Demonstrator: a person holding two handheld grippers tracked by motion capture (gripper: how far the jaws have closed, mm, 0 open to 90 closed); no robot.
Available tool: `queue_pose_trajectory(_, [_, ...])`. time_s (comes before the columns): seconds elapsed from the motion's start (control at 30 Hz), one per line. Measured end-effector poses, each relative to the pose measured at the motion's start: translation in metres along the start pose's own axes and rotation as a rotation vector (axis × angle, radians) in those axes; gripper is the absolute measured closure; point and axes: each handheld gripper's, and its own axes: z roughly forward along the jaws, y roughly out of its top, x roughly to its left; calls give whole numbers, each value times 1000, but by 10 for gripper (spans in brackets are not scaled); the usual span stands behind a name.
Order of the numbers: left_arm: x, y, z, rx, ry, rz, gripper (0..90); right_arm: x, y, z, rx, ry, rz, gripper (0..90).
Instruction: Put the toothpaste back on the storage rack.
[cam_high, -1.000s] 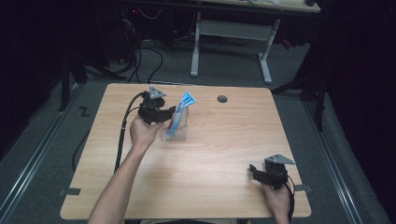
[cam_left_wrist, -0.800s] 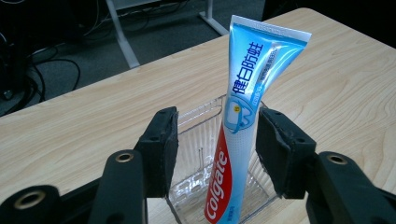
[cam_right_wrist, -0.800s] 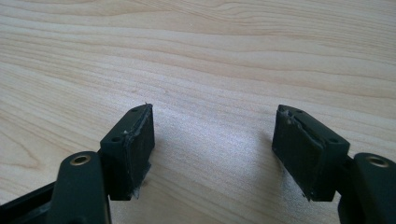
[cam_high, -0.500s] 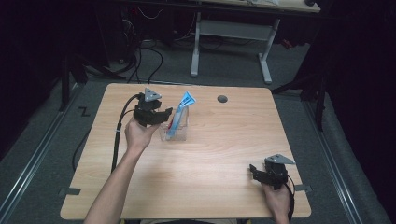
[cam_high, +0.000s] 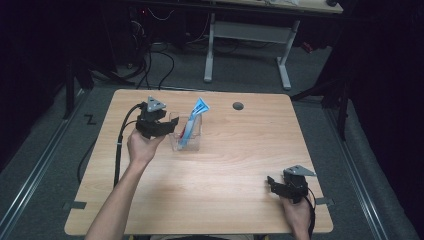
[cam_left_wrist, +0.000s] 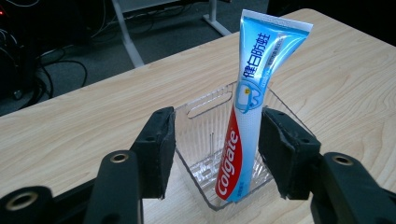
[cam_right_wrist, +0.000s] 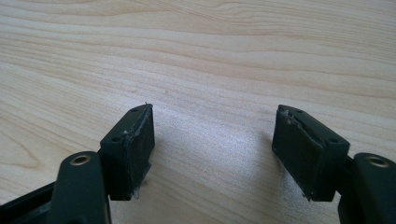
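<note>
A blue, white and red toothpaste tube (cam_high: 194, 119) (cam_left_wrist: 247, 98) stands tilted in a clear plastic box (cam_high: 191, 143) (cam_left_wrist: 201, 126) on the far left part of the wooden table (cam_high: 225, 165). My left gripper (cam_high: 167, 125) (cam_left_wrist: 217, 137) is just left of the box, held in a hand, with its jaws open. In the left gripper view the tube and box lie just beyond the two pads (cam_left_wrist: 156, 144), with nothing gripped. My right gripper (cam_high: 276, 184) (cam_right_wrist: 212, 140) rests near the table's front right corner, open over bare wood.
A round cable hole (cam_high: 238, 106) sits near the table's far edge. A white-legged desk frame (cam_high: 210, 50) and floor cables (cam_high: 150, 55) lie behind the table. Bare wood stretches between the two grippers.
My left gripper has drawn back a little to the left, away from the box. The tube stays standing in the box. The right gripper has not moved.
</note>
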Motion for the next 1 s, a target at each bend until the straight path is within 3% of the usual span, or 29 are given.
queue_pose_trajectory(0.27, [-1,-4,-6,7,3,11,429,0,0,0,0,0,0,297])
queue_pose_trajectory(0.7, [8,-16,-15,-18,16,-37,430,0,0,0,0,0,0,297])
queue_pose_trajectory(1.0, [10,-23,-23,-21,20,-43,428,0,0,0,0,0,0,297])
